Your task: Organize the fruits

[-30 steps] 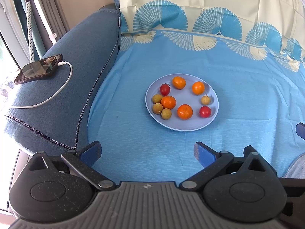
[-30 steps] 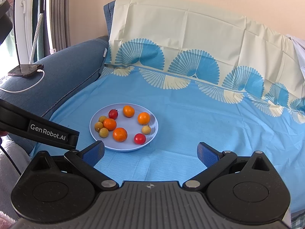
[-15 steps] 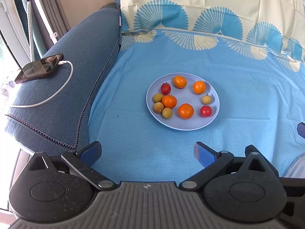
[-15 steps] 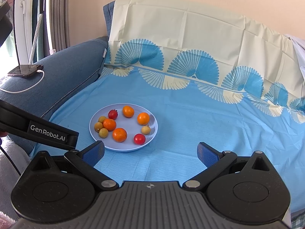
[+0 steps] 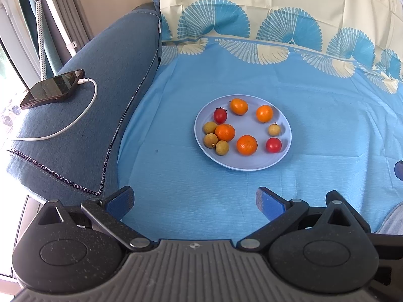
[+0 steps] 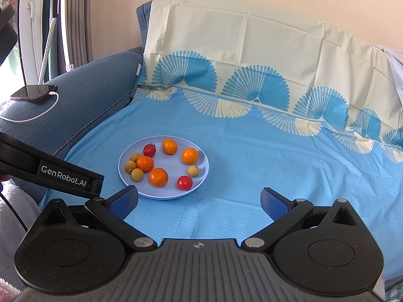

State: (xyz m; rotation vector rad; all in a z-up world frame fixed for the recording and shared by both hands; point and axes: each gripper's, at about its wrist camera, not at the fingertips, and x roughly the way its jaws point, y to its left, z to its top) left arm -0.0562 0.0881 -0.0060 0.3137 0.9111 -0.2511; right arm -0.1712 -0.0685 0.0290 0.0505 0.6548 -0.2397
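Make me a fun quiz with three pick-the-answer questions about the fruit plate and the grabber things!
1. Where is the phone?
A. on the plate
B. on the sofa arm
C. in a gripper

2. How many oranges are on the plate?
A. two
B. four
C. six

3. What are the left gripper and right gripper doing?
A. both open, holding nothing
B. both shut on fruit
C. one holding the plate

Answers:
1 B, it lies on the sofa arm, plugged into a white cable.
2 B, four orange fruits sit among two red and four yellowish ones.
3 A, the fingers are spread apart over bare cloth.
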